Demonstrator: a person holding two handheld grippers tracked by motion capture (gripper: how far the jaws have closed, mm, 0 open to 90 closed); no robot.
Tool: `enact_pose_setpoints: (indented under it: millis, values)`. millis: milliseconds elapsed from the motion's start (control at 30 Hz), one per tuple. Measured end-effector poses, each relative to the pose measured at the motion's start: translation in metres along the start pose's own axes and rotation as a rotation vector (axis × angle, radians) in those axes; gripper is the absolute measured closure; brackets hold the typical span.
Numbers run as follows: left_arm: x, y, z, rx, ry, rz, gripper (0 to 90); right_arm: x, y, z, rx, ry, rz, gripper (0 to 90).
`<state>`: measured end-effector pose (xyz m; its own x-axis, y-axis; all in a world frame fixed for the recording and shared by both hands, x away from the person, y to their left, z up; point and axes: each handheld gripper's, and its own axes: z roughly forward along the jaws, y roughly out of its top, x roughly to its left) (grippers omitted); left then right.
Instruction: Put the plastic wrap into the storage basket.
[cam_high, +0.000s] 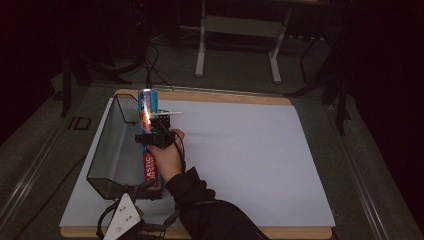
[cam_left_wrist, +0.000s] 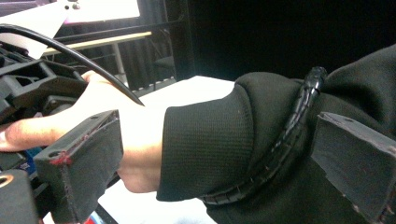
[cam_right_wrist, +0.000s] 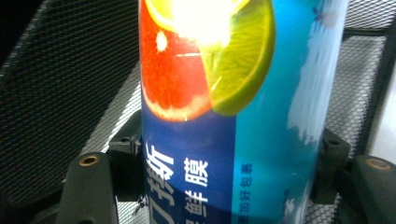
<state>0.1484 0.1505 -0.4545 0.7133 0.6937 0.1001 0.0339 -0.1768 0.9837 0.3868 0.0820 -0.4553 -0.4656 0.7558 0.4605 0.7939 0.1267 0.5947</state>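
Observation:
A long blue plastic-wrap box (cam_high: 148, 107) with a citrus picture and a red label stands tilted at the right wall of a black mesh basket (cam_high: 107, 145). My right gripper (cam_high: 155, 136) is shut on its middle. In the right gripper view the box (cam_right_wrist: 233, 116) sits between the two jaws, both pads pressed against its sides, with basket mesh (cam_right_wrist: 65, 93) behind it. My left gripper (cam_high: 142, 189) rests low at the basket's near corner under its grey plate. In its own view the left gripper (cam_left_wrist: 219, 186) is open, jaws far apart, facing the person's right sleeve (cam_left_wrist: 210, 144).
The basket lies on a white sheet (cam_high: 240, 160) covering a wooden board, whose front edge (cam_high: 290, 232) runs along the bottom. A metal stand (cam_high: 237, 45) is on the floor beyond the table. The right gripper's cable (cam_left_wrist: 280, 140) trails along the sleeve.

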Motion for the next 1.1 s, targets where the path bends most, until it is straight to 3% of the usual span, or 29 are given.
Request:
enact_pose_setpoints:
  millis: [133,367,567,833,1000,1100]
  values:
    - [0.000,0.000,0.000,-0.001,-0.001,-0.002,3.1,-0.001,-0.002,0.004,-0.011,-0.023,0.002,30.7]
    - [0.001,0.000,0.000,-0.001,-0.003,-0.005,3.1,-0.007,0.002,0.018,0.036,-0.060,0.039,30.4]
    - [0.000,0.000,-0.001,-0.004,-0.006,-0.005,3.1,-0.006,0.001,0.027,0.065,-0.099,0.019,29.6]
    - [0.001,0.000,0.001,0.007,-0.010,-0.016,3.1,-0.004,0.001,0.029,0.073,-0.116,-0.002,28.9]
    - [0.002,-0.001,0.001,0.006,-0.011,-0.020,3.1,-0.002,0.003,0.028,0.067,-0.140,-0.089,25.5]
    - [0.001,0.000,0.001,0.005,-0.009,-0.020,3.1,-0.004,0.004,0.024,0.056,-0.118,-0.121,20.8]
